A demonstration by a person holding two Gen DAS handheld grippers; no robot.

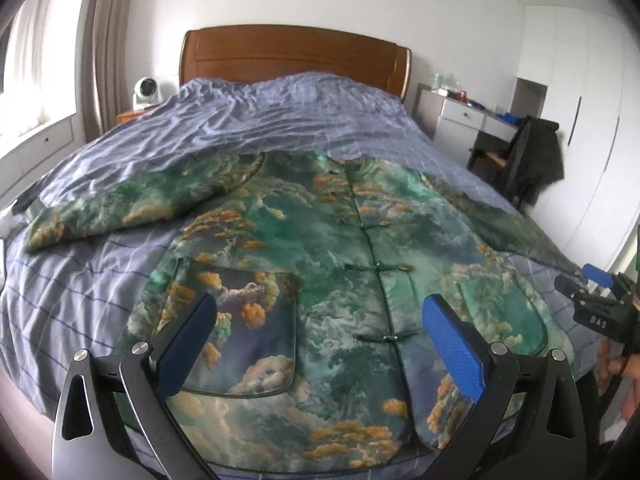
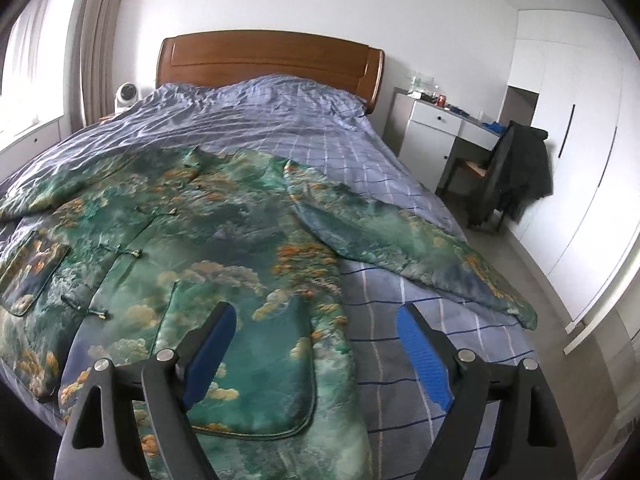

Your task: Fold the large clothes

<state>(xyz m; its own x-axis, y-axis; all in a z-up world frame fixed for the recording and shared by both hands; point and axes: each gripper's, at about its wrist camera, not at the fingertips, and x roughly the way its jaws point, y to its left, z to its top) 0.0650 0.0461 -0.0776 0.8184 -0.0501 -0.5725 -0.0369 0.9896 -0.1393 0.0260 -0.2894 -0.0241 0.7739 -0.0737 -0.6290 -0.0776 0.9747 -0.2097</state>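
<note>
A large green jacket (image 1: 320, 248) printed with clouds and orange trees lies front up on the bed, knot buttons fastened down its middle. Both sleeves are spread out to the sides, the right sleeve (image 2: 400, 236) reaching toward the bed's right edge. My left gripper (image 1: 320, 312) hovers open over the lower hem, between the left patch pocket (image 1: 248, 320) and the button line, with nothing between its fingers. My right gripper (image 2: 318, 316) is open above the jacket's right side edge, beside the right pocket (image 2: 256, 360). In the left wrist view, the right gripper (image 1: 580, 280) shows at the far right.
The blue checked bed cover (image 2: 304, 128) is rumpled toward the wooden headboard (image 2: 272, 56). A white round device (image 1: 146, 90) stands at the head's left. Right of the bed are a white desk (image 2: 440, 128), a chair draped with a dark garment (image 2: 516, 168) and white wardrobe doors (image 2: 580, 160).
</note>
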